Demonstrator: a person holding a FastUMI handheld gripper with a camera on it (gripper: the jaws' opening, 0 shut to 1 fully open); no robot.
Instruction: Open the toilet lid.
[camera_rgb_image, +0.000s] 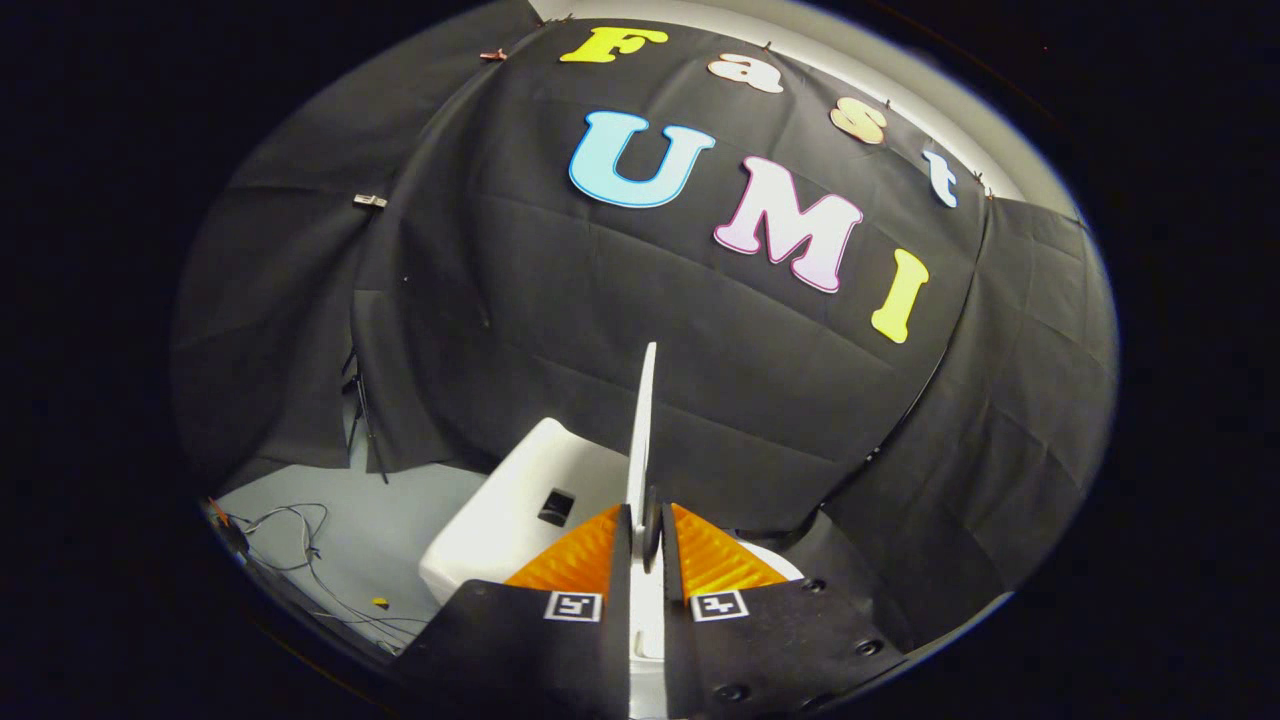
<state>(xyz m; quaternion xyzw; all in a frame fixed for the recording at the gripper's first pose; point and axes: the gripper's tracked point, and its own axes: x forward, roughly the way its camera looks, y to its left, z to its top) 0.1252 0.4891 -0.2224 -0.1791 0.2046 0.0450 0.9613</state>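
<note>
Black cloth behind; your tongs (645, 530) pinch the stiff, light, slippery toilet lid (641, 440) edge-on near its rim.

Black cloth wall (640, 330), creased, clipped along the top; grey floor (370, 530) below; loose cables (300, 530) lying there.

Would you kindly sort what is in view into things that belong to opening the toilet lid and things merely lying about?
Job: toilet lid, seen edge-on, clamped between the fingers of the gripper; toilet tank behind it.
Lying about: cables on the floor.
</note>
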